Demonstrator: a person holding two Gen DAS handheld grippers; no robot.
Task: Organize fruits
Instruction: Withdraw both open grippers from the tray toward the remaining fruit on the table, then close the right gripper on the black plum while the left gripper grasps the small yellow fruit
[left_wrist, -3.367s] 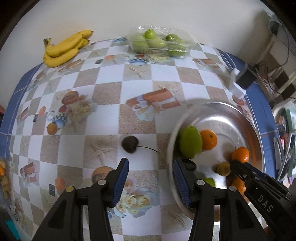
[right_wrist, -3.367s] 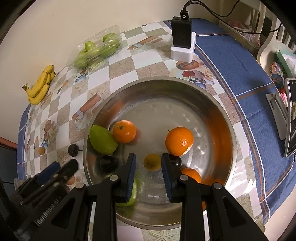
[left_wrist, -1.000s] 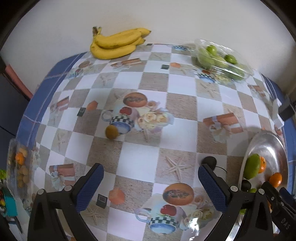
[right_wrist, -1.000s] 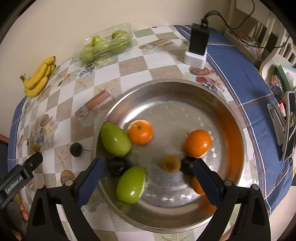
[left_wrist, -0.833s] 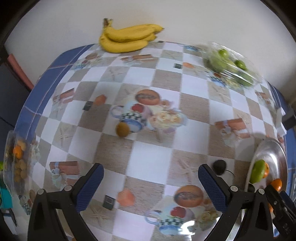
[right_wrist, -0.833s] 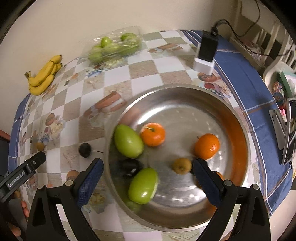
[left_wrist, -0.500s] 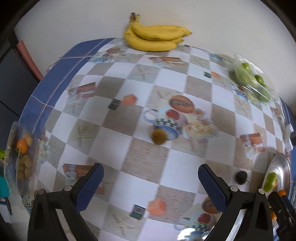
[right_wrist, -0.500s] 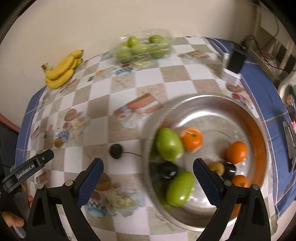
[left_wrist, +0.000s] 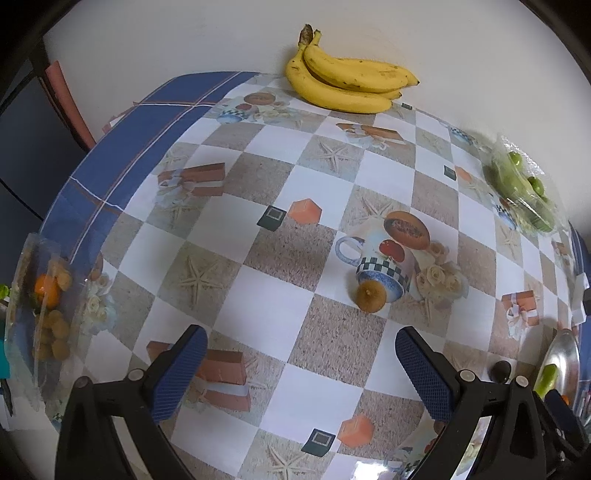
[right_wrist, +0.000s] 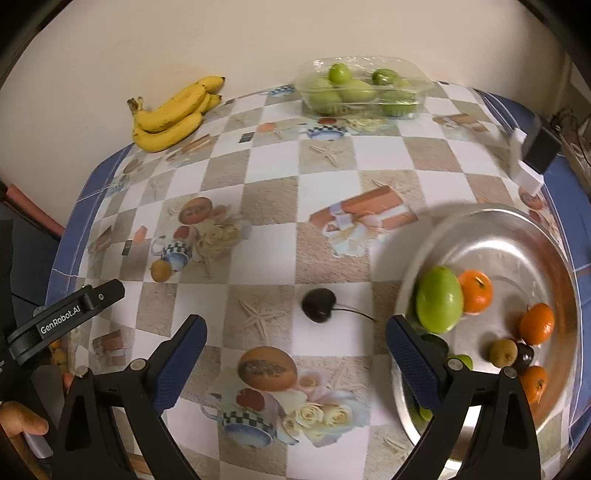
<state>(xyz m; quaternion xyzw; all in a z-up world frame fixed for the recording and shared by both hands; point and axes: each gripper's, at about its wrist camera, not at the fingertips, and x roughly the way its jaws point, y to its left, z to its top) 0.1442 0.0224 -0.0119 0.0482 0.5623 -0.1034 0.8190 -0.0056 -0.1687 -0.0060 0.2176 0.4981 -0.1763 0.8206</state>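
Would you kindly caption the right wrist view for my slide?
Open right gripper above a dark cherry, beside a steel bowl of fruit.

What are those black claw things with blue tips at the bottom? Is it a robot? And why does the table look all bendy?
No robot: a person holds a pincher tool in each hand. Each tool carries a wide-eye camera, which bends the picture. One picture looks out from the left gripper, the other from the right gripper. Both are open and hold nothing. On the checked tablecloth lie bananas, a clear box of green fruit, a small brown fruit, a dark cherry and a metal bowl with oranges and green fruit inside.
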